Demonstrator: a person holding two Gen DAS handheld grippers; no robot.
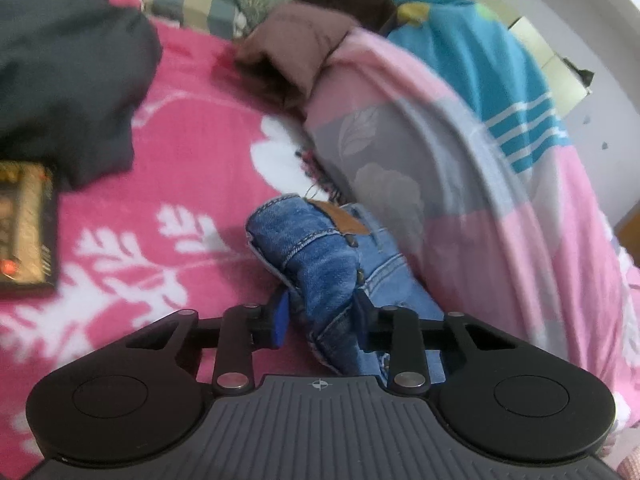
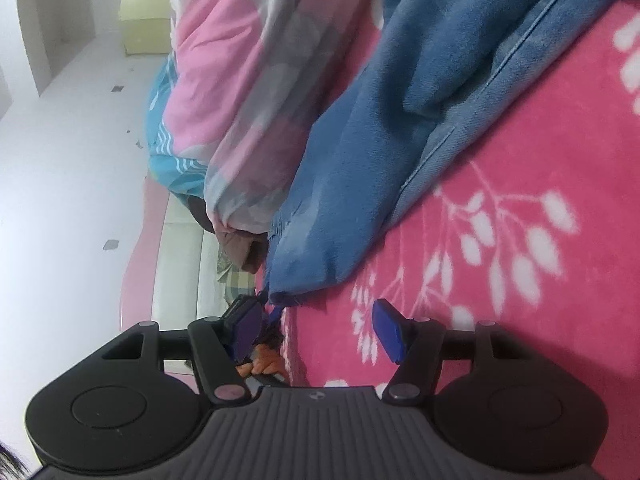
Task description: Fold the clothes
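Lying on the pink blanket (image 1: pixel 192 152), beside the quilt (image 1: pixel 460 184), the jeans (image 1: pixel 320 248) are pinched at the waistband by the left gripper (image 1: pixel 320 320). The right gripper (image 2: pixel 320 328) is spread, just below the jeans' hem.

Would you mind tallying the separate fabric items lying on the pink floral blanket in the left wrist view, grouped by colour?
Blue: 1, the jeans, clamped in the left gripper
Dark grey/black: 1, a garment
Brown: 1, a garment
Pink and grey: 1, a quilt
Teal with white stripes: 1, a cover
Total: 5
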